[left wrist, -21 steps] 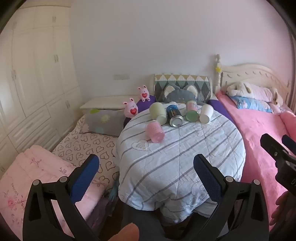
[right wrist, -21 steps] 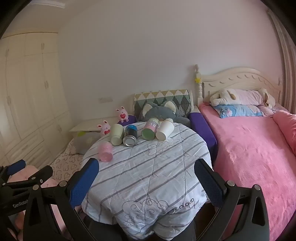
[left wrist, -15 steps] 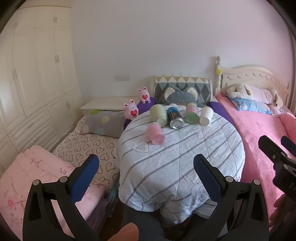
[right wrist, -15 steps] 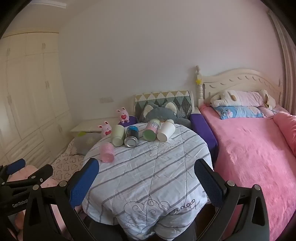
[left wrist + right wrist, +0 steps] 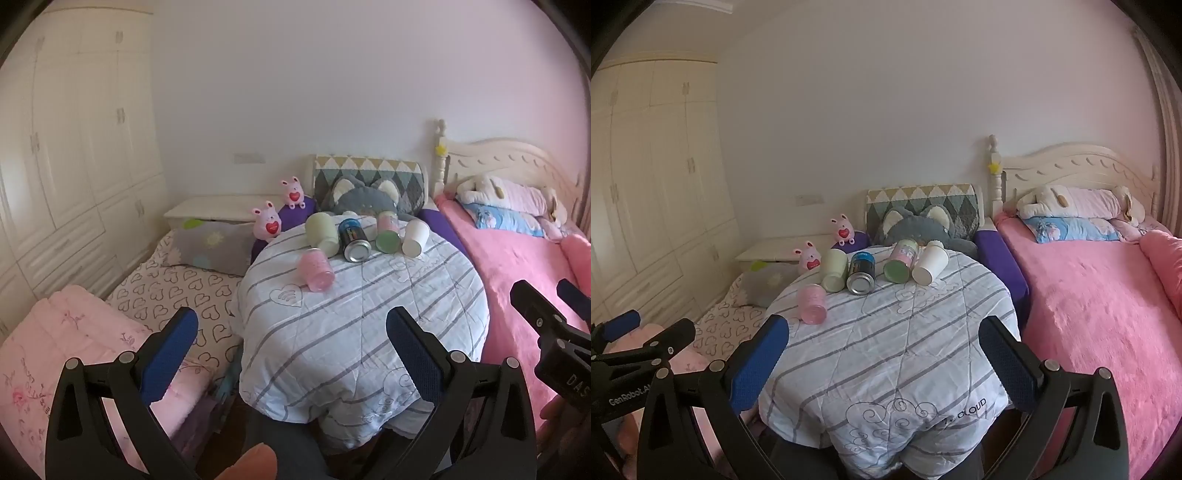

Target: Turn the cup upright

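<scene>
Several cups lie on their sides on a round table under a striped white quilt [image 5: 369, 332]. A pink cup [image 5: 316, 268] [image 5: 812, 304] lies nearest. Behind it lie a pale green cup [image 5: 322, 235] [image 5: 833, 270], a blue metal can [image 5: 354, 240] [image 5: 861, 273], a pink cup with a green bottom [image 5: 388, 233] [image 5: 902, 260] and a white paper cup [image 5: 415, 238] [image 5: 930, 263]. My left gripper [image 5: 291, 339] is open and empty, well short of the cups. My right gripper [image 5: 884, 343] is open and empty above the table's near part.
A pink bed [image 5: 1100, 295] lies right of the table. A low bed with heart-print sheet [image 5: 173, 291] and pink blanket [image 5: 55, 354] lies left. Two pink bunny toys [image 5: 267, 223] and a grey cat cushion [image 5: 364, 195] sit behind the table. White wardrobes [image 5: 74, 147] line the left wall.
Both views have shifted slightly; the scene sits a little lower and nearer. The cups have not moved. Both grippers stay open.
</scene>
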A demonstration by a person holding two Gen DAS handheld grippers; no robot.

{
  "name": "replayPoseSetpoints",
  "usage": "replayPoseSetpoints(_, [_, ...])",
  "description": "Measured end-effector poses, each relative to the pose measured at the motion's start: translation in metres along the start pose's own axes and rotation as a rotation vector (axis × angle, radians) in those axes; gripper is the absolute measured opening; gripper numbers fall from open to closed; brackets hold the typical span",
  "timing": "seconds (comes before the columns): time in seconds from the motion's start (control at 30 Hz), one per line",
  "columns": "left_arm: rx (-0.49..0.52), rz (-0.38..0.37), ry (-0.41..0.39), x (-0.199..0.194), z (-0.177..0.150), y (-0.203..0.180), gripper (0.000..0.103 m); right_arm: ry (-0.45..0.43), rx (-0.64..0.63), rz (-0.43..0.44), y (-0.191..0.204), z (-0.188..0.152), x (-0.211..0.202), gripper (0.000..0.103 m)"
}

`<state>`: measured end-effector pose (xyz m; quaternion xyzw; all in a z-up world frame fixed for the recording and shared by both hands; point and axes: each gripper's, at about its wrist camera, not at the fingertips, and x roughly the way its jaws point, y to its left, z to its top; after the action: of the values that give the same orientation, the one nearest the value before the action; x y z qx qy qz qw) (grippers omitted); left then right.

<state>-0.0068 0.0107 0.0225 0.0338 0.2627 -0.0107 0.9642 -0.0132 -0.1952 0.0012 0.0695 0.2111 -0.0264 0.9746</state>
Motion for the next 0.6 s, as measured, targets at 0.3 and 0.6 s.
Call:
replayPoseSetpoints(0.3, [-0.002, -0.002, -0.002, 0.0015, -0.0029, 0.0018, 0.103, 0.004, 0.003, 0.004, 0.0002, -0.0013, 0.0019, 0.103])
replayPoseSetpoints(0.6, [-0.002, -0.001, 0.000, 0.0018, -0.0027, 0.0033, 0.103, 0.011, 0.001, 0.008, 0.0008, -0.0041, 0.0048, 0.103])
